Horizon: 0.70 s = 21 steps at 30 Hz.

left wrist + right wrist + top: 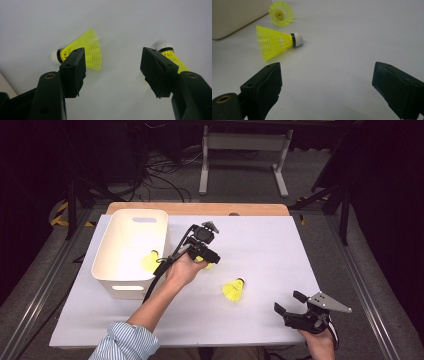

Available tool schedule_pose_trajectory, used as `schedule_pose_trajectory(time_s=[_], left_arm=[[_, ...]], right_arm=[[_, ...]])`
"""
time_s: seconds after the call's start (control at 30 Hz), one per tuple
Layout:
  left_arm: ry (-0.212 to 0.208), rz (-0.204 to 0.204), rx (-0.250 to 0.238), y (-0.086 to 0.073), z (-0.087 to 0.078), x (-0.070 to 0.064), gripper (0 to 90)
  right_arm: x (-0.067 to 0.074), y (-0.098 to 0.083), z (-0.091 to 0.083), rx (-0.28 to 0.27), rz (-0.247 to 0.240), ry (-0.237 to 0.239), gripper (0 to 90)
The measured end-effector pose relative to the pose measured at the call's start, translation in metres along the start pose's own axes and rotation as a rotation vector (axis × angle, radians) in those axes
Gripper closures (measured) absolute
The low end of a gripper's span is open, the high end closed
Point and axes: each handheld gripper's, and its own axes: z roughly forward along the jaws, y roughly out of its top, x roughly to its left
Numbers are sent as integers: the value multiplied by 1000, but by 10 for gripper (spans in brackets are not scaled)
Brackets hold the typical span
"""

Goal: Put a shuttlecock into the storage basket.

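Three yellow shuttlecocks with white corks are in view. One (150, 261) lies inside the white bin (125, 227) by its right wall. Another (209, 265) lies on the white table just under my left gripper (205, 257), and a third (233, 290) lies further right. Along the left gripper (112, 57), the jaws stand open over bare table, with one shuttlecock (86, 50) behind the left jaw and another (172, 56) behind the right. My right gripper (288, 301) rests open at the front right. Along its jaws (327, 68) a shuttlecock (278, 42) lies ahead on the left.
The white table top (280, 250) ends in a wooden strip (200, 208) at the back. In the right gripper view the bin (237, 17) stands at the upper left with a shuttlecock (280, 13) seen end-on beside it. A striped sleeve (125, 342) comes in at the bottom.
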Motion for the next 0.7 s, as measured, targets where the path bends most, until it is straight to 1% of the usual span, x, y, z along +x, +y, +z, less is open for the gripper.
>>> schedule_pose_trajectory(time_s=[0.17, 0.27, 0.3, 0.47, 0.57, 0.7], left_arm=[[5, -7, 2, 2, 5, 2, 386], [3, -15, 5, 3, 8, 4, 387], [4, -25, 8, 4, 10, 6, 388], [19, -38, 3, 5, 14, 10, 397], [26, -43, 12, 6, 18, 13, 400], [22, -55, 25, 7, 24, 14, 407]], right_arm=[[0, 0, 0, 1, -3, 4, 96], [0, 0, 0, 1, -3, 3, 96], [0, 0, 0, 2, -3, 3, 96], [0, 0, 1, 4, -3, 3, 96], [0, 0, 1, 4, -3, 4, 96], [0, 0, 1, 4, -3, 5, 96]])
